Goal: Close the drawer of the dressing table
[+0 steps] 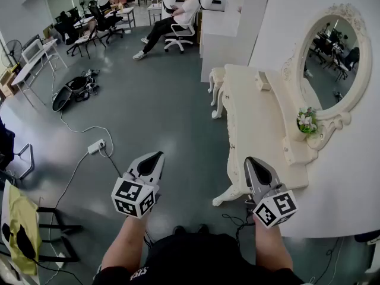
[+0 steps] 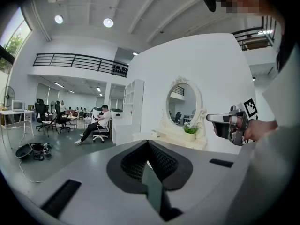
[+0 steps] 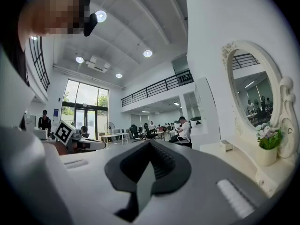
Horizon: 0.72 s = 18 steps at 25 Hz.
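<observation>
The cream dressing table [image 1: 255, 129] stands along the white wall at the right, with an oval mirror [image 1: 329, 61] and a small flower pot [image 1: 307, 123] on its shelf. No drawer front shows in any view. My left gripper [image 1: 155, 157] is held over the grey floor to the left of the table, jaws shut and empty. My right gripper [image 1: 250, 162] hovers by the table's near front corner, also shut with nothing in it. From the left gripper view the table [image 2: 180, 138] lies ahead to the right, and the right gripper [image 2: 224, 121] shows beside it. In the right gripper view the tabletop [image 3: 234, 156] runs along the right.
A cream stool [image 1: 217, 79] stands at the table's far end. A power strip [image 1: 96, 146] with its cable lies on the floor to the left, near dark bags [image 1: 74, 91]. A person sits in an office chair [image 1: 178, 16] at the back. A rack with yellow cloth [image 1: 21, 230] is at near left.
</observation>
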### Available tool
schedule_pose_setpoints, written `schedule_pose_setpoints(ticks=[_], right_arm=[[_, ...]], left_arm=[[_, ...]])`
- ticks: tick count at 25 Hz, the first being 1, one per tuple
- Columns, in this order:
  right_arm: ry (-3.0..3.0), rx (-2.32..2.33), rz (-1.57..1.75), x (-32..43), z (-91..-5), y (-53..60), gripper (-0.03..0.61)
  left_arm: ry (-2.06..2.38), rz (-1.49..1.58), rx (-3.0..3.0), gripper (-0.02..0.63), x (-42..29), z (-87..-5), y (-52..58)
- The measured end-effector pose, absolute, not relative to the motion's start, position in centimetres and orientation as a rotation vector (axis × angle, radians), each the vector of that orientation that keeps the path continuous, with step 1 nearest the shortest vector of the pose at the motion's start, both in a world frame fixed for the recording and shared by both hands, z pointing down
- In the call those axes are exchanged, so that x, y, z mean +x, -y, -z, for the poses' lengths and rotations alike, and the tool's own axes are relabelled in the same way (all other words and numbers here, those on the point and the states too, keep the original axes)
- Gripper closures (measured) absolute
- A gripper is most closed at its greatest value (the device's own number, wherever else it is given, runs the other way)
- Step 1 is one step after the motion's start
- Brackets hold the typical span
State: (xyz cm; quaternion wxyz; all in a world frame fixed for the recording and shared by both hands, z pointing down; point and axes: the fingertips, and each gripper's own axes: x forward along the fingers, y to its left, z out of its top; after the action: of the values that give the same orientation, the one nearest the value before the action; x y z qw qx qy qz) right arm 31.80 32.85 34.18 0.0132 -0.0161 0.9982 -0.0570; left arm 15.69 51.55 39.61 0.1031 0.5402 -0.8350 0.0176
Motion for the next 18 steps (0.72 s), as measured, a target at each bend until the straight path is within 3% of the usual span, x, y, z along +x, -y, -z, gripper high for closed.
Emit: schedule_pose_setpoints(ticks=[18], right_arm=[[-3.085,0.103,0.316,34.1,-35.4,-27.7,0.571]], left_arm=[[2.472,-0.092,1.605,0.607,18.6,-38.7,-44.6]])
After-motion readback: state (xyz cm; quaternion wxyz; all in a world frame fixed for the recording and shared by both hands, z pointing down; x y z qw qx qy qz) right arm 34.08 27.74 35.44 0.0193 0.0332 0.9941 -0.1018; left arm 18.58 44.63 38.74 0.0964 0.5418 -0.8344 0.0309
